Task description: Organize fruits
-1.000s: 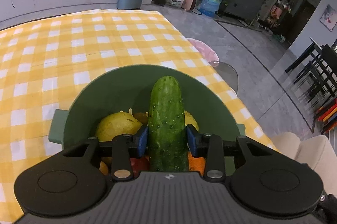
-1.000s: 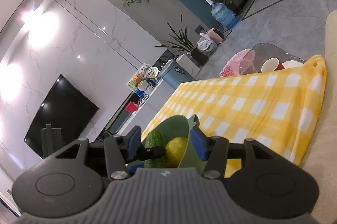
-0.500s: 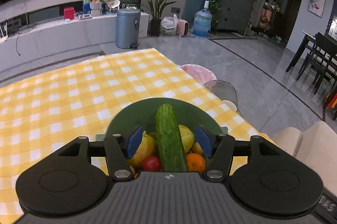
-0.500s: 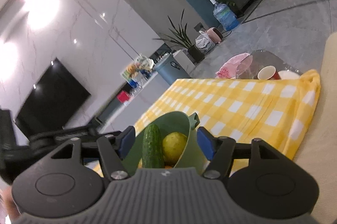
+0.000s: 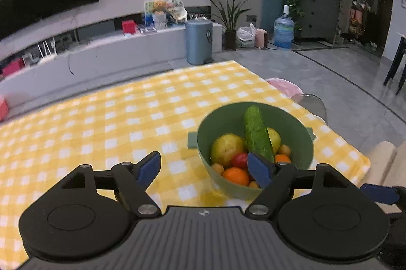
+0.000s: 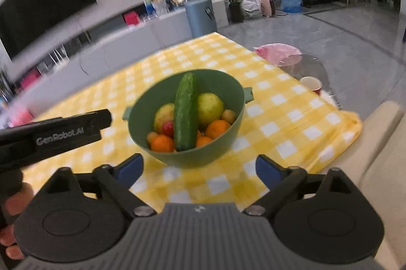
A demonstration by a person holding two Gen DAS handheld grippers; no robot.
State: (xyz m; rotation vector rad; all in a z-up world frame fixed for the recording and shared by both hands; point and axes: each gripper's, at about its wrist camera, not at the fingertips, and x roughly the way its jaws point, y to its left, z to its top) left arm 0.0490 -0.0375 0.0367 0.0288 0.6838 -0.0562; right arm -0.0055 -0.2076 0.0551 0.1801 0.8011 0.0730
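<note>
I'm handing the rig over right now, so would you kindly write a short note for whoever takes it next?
Left tongs: open, empty; jaws have just been opening, nothing between them.
Right tongs: open, empty; jaws have just been opening, nothing between them.
Things: green bowl stands on the yellow checked tablecloth. In it the cucumber leans on the far wall, over two yellow-green fruits, oranges, a red fruit and small yellowish ones.
Done: all visible fruit is in the bowl.
Left: no loose fruit in view; check the rest of the table.
</note>
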